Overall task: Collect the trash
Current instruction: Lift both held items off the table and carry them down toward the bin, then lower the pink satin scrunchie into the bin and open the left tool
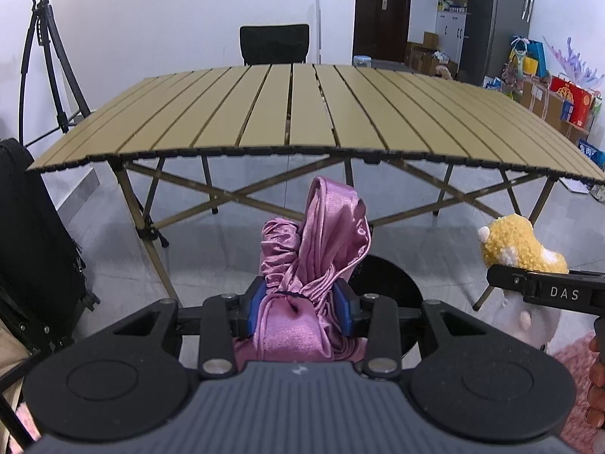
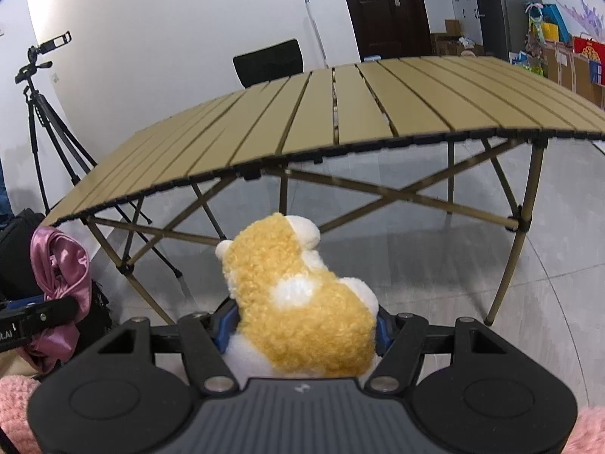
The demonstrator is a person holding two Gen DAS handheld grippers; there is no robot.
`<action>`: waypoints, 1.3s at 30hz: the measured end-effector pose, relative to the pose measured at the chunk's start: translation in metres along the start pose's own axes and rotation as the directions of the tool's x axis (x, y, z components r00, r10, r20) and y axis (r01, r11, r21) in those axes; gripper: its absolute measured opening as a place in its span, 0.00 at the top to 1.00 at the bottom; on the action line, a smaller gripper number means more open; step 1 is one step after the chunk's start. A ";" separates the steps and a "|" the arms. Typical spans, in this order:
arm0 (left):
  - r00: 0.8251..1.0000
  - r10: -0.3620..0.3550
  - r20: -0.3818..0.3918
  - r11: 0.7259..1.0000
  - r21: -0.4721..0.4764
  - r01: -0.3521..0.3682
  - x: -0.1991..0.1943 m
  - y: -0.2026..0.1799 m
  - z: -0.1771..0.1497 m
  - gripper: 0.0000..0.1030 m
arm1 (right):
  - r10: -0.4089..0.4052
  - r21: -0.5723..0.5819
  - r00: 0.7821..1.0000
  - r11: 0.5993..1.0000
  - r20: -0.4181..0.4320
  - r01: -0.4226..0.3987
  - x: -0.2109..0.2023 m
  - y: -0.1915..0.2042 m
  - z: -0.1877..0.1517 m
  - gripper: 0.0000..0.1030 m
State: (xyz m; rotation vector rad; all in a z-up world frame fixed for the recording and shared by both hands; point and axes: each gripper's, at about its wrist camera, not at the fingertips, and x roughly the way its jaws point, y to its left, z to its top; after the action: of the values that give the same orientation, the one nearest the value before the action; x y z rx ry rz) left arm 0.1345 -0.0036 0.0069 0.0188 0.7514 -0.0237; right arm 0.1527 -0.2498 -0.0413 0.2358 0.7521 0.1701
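Observation:
My left gripper is shut on a pink satin cloth bundle, its blue pads pressing both sides below a tied knot. The bundle stands up out of the jaws. Behind it, low on the floor, a round black bin shows partly. My right gripper is shut on a yellow and white plush toy, which bulges above the fingers. In the left wrist view the plush toy and the right gripper's black finger appear at the right. The pink bundle shows at the left of the right wrist view.
A tan slatted folding table with crossed legs stands ahead, a black chair behind it. A tripod stands at the left wall. A black bag sits at the left. Boxes and gift bags line the right wall.

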 end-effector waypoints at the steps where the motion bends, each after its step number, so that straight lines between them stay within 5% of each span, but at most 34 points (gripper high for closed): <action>1: 1.000 0.000 -0.006 1.000 -0.001 0.000 0.003 0.002 -0.004 0.63 | -0.002 0.000 1.000 1.000 -0.006 0.002 0.002 0.000 -0.002 0.37; 17: 0.991 0.010 -0.135 1.000 -0.026 -0.013 0.053 0.014 -0.037 0.63 | -0.039 -0.008 0.991 0.999 -0.128 0.039 0.048 0.001 -0.034 0.37; 39: 0.951 0.035 -0.306 0.998 -0.033 -0.048 0.134 0.027 -0.066 0.63 | -0.135 0.007 0.966 0.990 -0.222 0.140 0.093 -0.031 -0.063 0.37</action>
State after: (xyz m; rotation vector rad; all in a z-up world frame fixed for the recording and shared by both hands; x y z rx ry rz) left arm 0.1879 0.0234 -0.1326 -0.0002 1.0610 0.0354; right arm 0.1780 -0.2485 -0.1555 0.1867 0.9893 0.0559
